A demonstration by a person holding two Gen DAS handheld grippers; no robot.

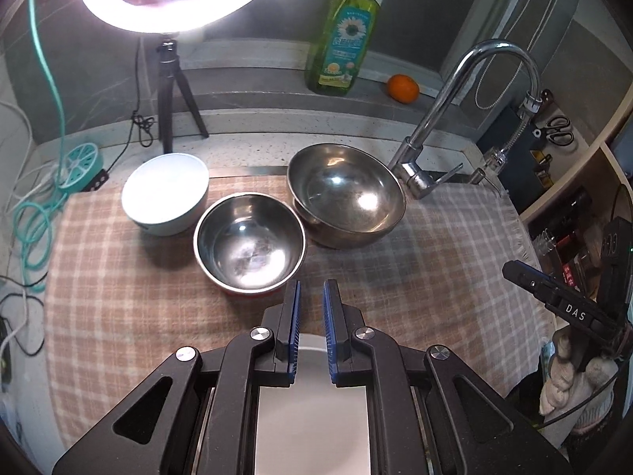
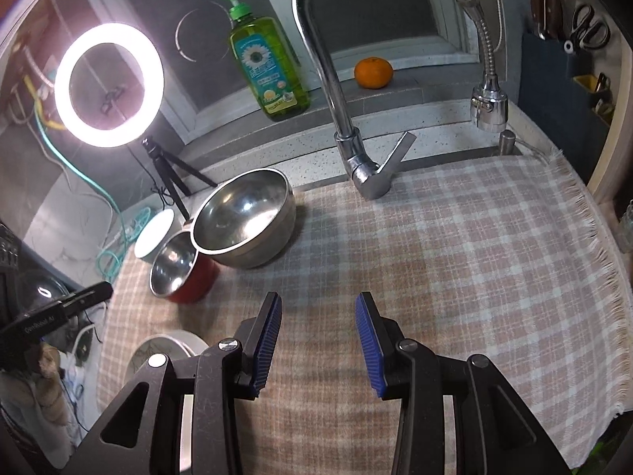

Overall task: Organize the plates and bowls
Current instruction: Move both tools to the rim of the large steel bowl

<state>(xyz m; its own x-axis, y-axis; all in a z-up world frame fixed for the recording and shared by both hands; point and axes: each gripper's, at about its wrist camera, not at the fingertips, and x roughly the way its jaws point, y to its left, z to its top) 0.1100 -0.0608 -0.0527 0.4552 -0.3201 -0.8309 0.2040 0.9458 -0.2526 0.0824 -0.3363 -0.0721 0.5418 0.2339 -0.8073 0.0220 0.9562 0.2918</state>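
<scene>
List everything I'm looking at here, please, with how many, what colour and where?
Steel bowls: 2, silver; larger by the faucet, smaller red-sided one in front.
White bowl: 1, left of them.
White plate: 1, cloth's near-left edge.
Checked cloth: 1, pink-grey, covering the counter.
Faucet: 1, chrome, behind the cloth.
Soap bottle: 1, green, on the ledge.
Orange: 1, on the ledge.
Ring light: 1, lit, on a tripod, left.
Scissors: 1, black-handled, far right.
Left gripper: nearly closed, above the plate.
Right gripper: open, empty.

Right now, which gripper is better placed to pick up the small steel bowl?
Left. The left gripper sits just before the small steel bowl; the right gripper faces bare cloth, with that bowl off to its left.
</scene>
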